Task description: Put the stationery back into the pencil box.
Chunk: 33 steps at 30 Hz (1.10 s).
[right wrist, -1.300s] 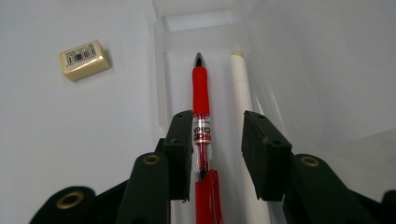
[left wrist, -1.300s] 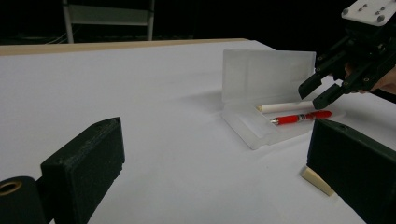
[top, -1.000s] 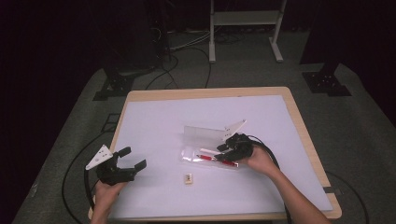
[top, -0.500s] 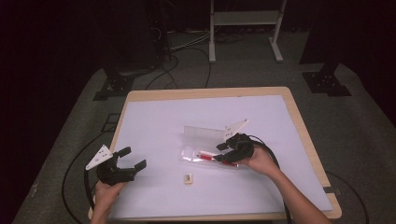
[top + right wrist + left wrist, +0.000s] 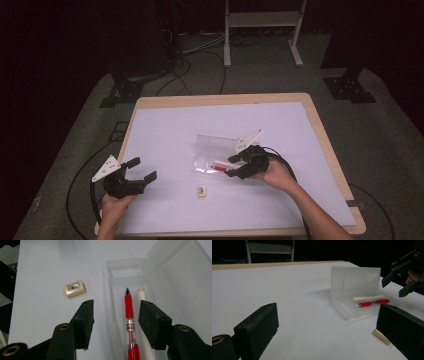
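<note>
A clear plastic pencil case (image 5: 216,143) lies open mid-table, lid leaning back. In its tray rest a red pen (image 5: 129,312) and a white stick (image 5: 141,293). My right gripper (image 5: 231,167) hovers over the tray's right end. Its jaws have just been opening, and they now straddle the pen without pressing on it. A small cream eraser (image 5: 201,190) sits on the table in front of the case. My left gripper (image 5: 144,168) stays at the front left, open and empty, facing the case (image 5: 354,280) and eraser (image 5: 381,337).
A white sheet covers the wooden table (image 5: 320,125). Black cables trail from both grippers over the table's front edge to the grey floor. A metal stand (image 5: 260,30) and dark equipment feet stand beyond the far edge.
The right gripper's jaws have spread wider above the case, with the pen lying in the tray. The left gripper has kept still.
</note>
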Available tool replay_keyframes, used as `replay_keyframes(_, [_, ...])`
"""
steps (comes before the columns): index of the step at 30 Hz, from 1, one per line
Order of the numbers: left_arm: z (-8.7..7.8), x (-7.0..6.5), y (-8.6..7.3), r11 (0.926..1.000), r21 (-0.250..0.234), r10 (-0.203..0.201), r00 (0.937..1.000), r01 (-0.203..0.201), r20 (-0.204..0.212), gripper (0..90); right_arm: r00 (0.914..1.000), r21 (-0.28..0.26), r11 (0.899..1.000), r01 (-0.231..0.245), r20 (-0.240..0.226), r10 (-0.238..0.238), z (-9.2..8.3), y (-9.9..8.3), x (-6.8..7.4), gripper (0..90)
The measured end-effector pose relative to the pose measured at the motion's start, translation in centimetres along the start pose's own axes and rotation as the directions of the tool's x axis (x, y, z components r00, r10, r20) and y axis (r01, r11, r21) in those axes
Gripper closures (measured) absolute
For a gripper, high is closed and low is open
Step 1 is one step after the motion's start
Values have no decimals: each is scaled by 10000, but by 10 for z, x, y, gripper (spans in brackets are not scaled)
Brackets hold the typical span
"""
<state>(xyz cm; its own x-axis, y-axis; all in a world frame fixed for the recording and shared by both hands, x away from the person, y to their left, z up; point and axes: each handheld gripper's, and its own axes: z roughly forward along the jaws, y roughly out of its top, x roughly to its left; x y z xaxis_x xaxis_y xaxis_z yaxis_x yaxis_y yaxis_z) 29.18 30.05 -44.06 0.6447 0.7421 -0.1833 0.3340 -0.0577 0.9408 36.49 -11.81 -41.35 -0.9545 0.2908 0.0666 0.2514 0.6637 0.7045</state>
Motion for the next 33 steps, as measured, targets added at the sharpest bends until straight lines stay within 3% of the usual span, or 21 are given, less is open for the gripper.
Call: replay_keyframes(33, [-1, 0, 0, 10000, -48, -21, 10000, 21, 1, 36, 9935, 141, 9976, 681, -928, -665, 37, 23, 25, 393])
